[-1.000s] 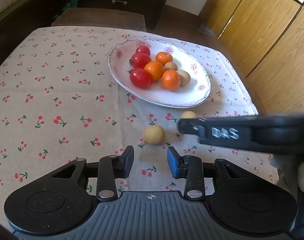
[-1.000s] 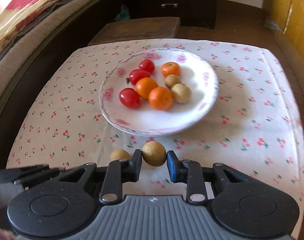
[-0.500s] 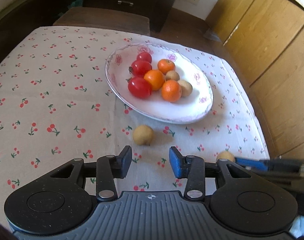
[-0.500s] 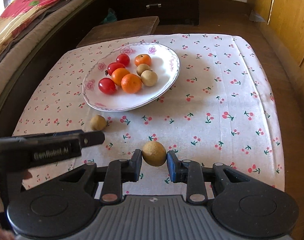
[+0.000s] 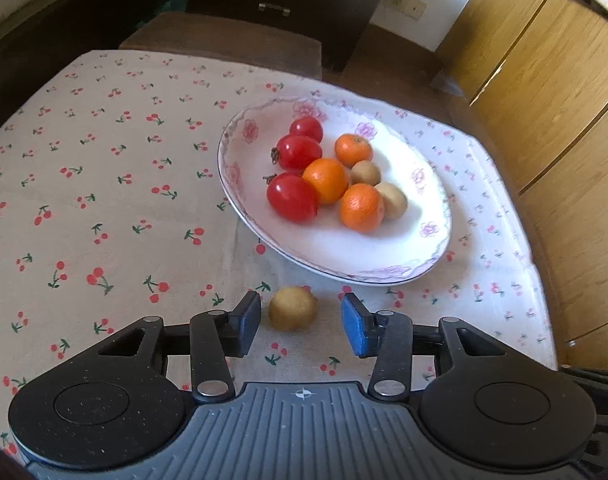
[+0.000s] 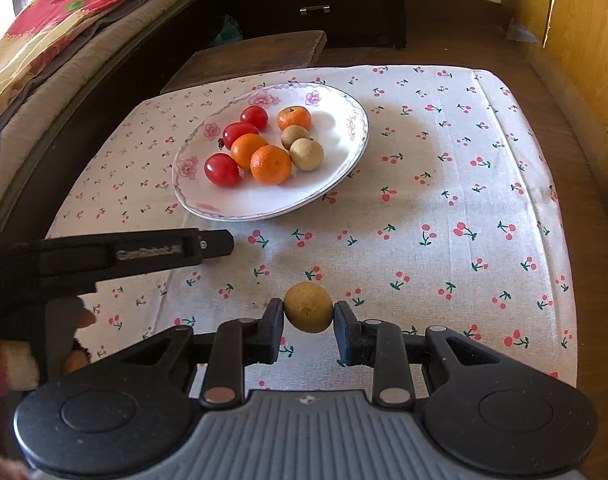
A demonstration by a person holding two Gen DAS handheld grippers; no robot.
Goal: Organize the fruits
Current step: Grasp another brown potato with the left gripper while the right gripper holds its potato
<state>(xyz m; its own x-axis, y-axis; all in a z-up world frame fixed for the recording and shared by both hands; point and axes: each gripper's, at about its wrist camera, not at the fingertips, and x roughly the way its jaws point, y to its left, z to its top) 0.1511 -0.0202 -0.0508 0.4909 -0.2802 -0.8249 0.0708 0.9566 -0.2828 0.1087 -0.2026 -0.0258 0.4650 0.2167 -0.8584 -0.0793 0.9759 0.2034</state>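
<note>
A white flowered plate [image 5: 384, 248] on the cherry-print cloth holds red tomatoes [image 5: 291, 196], oranges [image 5: 362, 207] and two small brown fruits [image 5: 392, 200]. One more brown fruit [image 5: 292, 308] lies on the cloth just in front of the plate. It sits between the fingers of my left gripper [image 5: 301, 322], whose jaws are opening and do not touch it. My right gripper [image 6: 308, 316] is shut on another brown fruit [image 6: 308, 307], held above the cloth near the front edge, apart from the plate [image 6: 271, 208]. In the right wrist view the left gripper [image 6: 143, 252] shows side-on and hides the loose fruit.
A wooden stool [image 5: 223, 44] stands behind the table, with a dark drawer unit [image 6: 312, 4] further back. Wooden cabinet doors [image 5: 544, 100] run close along the table's right side. A bed with a bright blanket [image 6: 63, 40] lies to the left. A sleeved hand [image 6: 7, 360] holds the left gripper.
My left gripper has come down and forward, so the loose fruit now lies between its fingers, which stand wider. The right gripper drew back from the plate with its fruit, then held still.
</note>
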